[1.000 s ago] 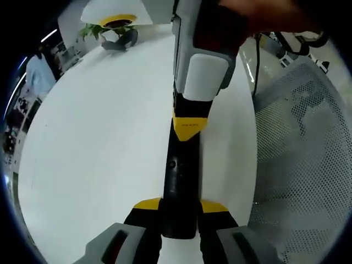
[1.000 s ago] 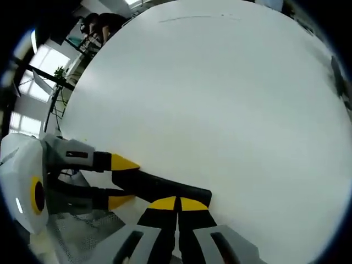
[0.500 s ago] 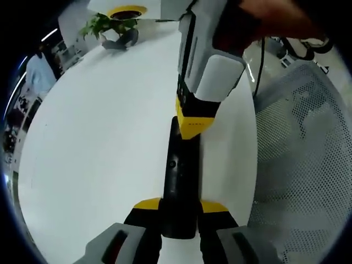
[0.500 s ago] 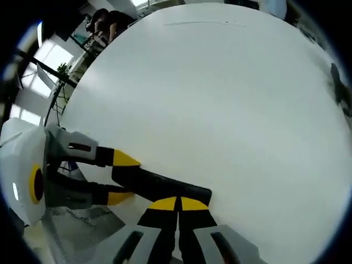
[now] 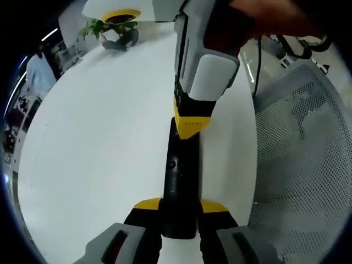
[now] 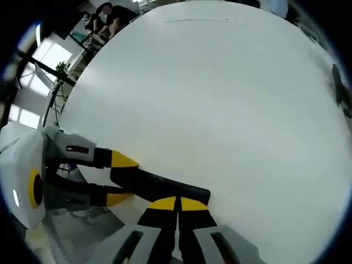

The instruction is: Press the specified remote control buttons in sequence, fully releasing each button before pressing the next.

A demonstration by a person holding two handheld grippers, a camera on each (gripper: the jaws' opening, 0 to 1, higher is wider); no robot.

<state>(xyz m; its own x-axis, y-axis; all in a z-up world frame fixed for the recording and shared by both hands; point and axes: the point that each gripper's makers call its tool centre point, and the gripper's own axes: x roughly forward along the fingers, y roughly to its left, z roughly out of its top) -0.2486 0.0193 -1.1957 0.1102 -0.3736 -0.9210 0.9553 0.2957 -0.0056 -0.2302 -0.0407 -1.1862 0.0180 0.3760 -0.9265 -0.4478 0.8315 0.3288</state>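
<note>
Left gripper view: remote held flat on table by left gripper; right gripper, jaws together, on its far end. Press judged underway; full release needed next

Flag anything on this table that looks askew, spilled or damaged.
Nothing stands out. The black remote lies flat on the white table, its near end clamped by the left gripper, while the shut right gripper meets its far end from above. No spill or damage shows.

Black remote, white table
</note>
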